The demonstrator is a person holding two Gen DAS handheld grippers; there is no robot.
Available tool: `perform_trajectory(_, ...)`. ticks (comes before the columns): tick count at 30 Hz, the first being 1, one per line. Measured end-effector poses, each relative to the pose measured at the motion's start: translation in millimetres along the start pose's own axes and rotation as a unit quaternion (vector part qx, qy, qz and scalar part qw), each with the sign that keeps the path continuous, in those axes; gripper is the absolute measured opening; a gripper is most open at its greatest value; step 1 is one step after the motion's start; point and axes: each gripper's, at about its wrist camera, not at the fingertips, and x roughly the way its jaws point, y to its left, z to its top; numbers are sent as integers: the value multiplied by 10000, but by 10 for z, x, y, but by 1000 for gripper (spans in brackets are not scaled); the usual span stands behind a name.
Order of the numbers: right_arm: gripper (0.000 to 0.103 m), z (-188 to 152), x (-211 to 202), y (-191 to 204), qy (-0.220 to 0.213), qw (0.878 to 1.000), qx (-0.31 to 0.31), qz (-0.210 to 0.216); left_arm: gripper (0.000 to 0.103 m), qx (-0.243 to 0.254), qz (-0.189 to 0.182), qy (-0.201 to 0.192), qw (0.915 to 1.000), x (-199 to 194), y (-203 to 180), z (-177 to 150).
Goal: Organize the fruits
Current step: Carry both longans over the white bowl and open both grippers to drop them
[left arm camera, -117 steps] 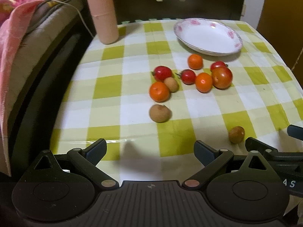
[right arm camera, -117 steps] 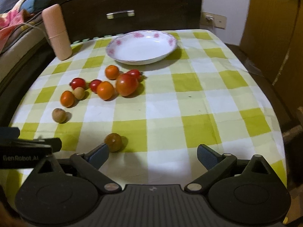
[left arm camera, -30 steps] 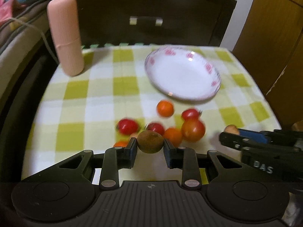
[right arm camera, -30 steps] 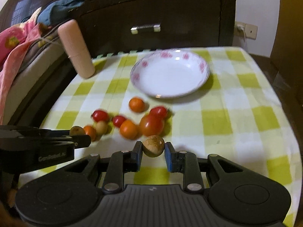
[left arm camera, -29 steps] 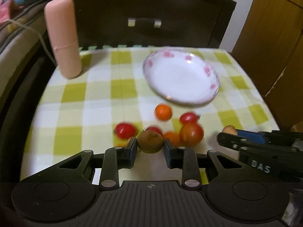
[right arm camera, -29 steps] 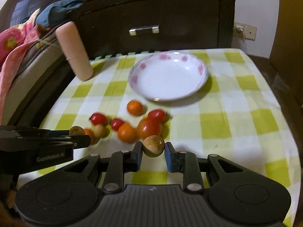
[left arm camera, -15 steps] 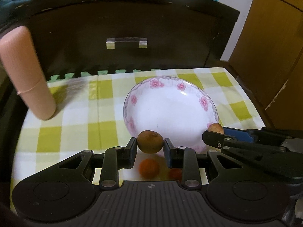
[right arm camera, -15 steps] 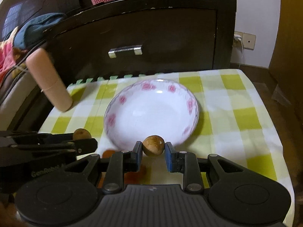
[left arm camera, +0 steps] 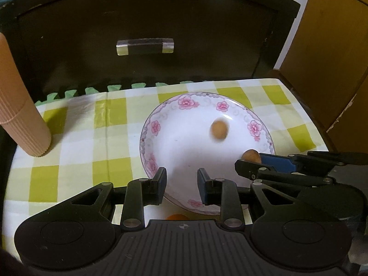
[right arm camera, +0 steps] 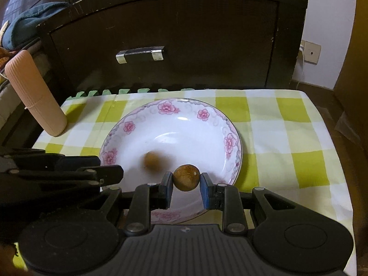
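A white plate with pink flowers (left arm camera: pixel 161 126) (right arm camera: pixel 138 124) sits on the checked tablecloth. My left gripper (left arm camera: pixel 181 181) is open and empty over the plate's near edge. A brown longan (left arm camera: pixel 219 130) it held is blurred, moving inside the plate; it also shows in the right wrist view (right arm camera: pixel 153 161). My right gripper (right arm camera: pixel 186 188) is shut on a second brown longan (right arm camera: pixel 185 177) over the plate's near right rim; this longan shows in the left wrist view (left arm camera: pixel 250 156) too.
A pink ribbed cylinder (left arm camera: pixel 20 115) (right arm camera: pixel 34 96) stands at the table's back left. A dark wooden cabinet (left arm camera: pixel 147 34) rises behind the table. An orange fruit (left arm camera: pixel 176 217) peeks below the plate. Wooden furniture (left arm camera: pixel 333 46) stands at right.
My left gripper has opened and dropped its longan into the plate, where it rolls. Both grippers have moved a little forward over the plate. The right gripper still holds its longan.
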Motion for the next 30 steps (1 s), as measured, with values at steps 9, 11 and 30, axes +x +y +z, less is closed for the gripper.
perform_trajectory(9, 25, 34, 18, -17, -63, 9999, 80, 91, 45, -69, 24, -22, 10000, -28, 22, 9)
perform_trajectory(11, 27, 51, 3, -30, -88, 9999, 109, 88, 49, -71, 37, -46, 10000, -49, 25, 16)
perform_trajectory(30, 29, 26, -296, 32, -274, 9993, 239, 111, 73, -57, 310, -300, 9991, -376, 87, -83)
